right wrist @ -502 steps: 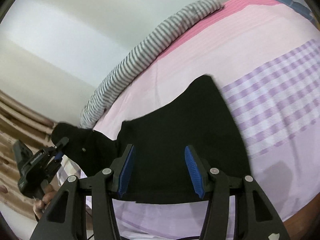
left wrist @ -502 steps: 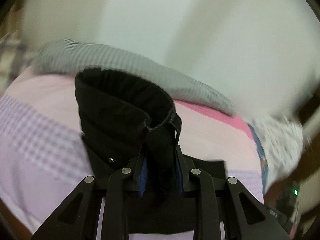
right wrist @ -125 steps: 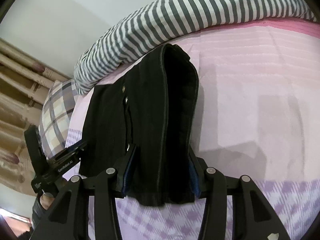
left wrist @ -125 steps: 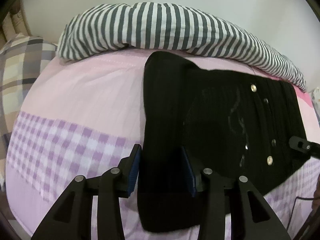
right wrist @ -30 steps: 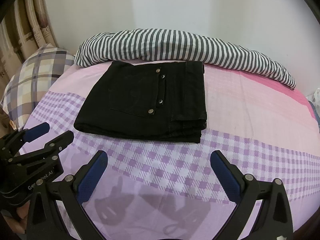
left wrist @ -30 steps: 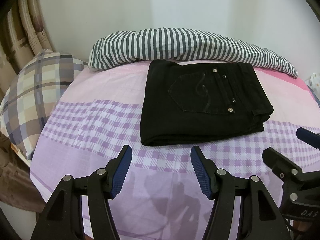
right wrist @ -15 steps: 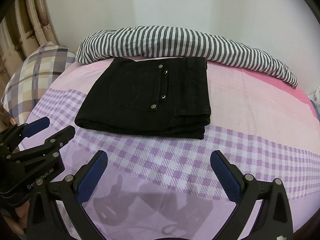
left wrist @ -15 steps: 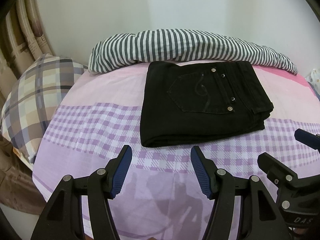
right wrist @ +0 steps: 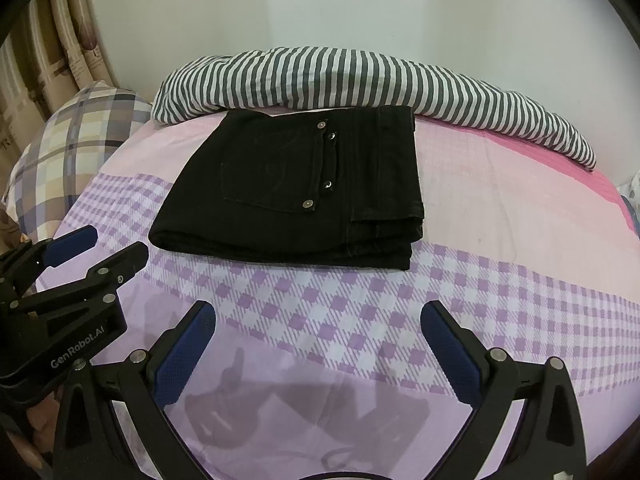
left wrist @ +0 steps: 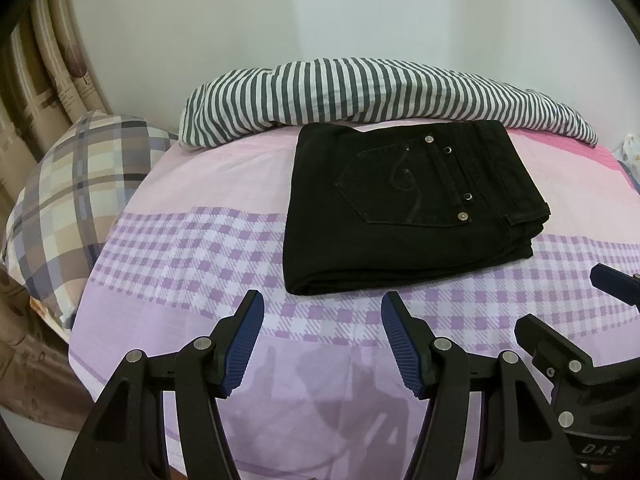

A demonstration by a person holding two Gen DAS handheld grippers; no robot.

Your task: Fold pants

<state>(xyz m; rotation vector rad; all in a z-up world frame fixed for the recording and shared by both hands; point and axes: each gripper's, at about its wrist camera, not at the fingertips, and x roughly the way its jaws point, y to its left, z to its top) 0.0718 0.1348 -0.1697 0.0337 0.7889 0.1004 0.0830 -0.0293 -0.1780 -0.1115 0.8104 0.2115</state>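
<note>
The black pants (left wrist: 404, 208) (right wrist: 296, 188) lie folded into a flat rectangle on the bed, back pocket with metal studs facing up. My left gripper (left wrist: 322, 312) hovers over the bedsheet in front of the pants, jaws apart with nothing between them. My right gripper (right wrist: 318, 320) is likewise held back from the pants, its blue pads spread wide and empty. Each gripper shows in the other's view: the right gripper (left wrist: 568, 320) at the lower right, the left gripper (right wrist: 104, 256) at the lower left. Neither touches the pants.
A pink and purple checked bedsheet (left wrist: 192, 248) (right wrist: 500, 240) covers the bed. A grey-and-white striped blanket roll (left wrist: 380, 96) (right wrist: 360, 80) lies behind the pants against the white wall. A plaid pillow (left wrist: 68, 196) (right wrist: 72, 140) sits at the left, curtains beyond it.
Almost nothing differs over the last second; both grippers stay back from the folded pants, open and empty.
</note>
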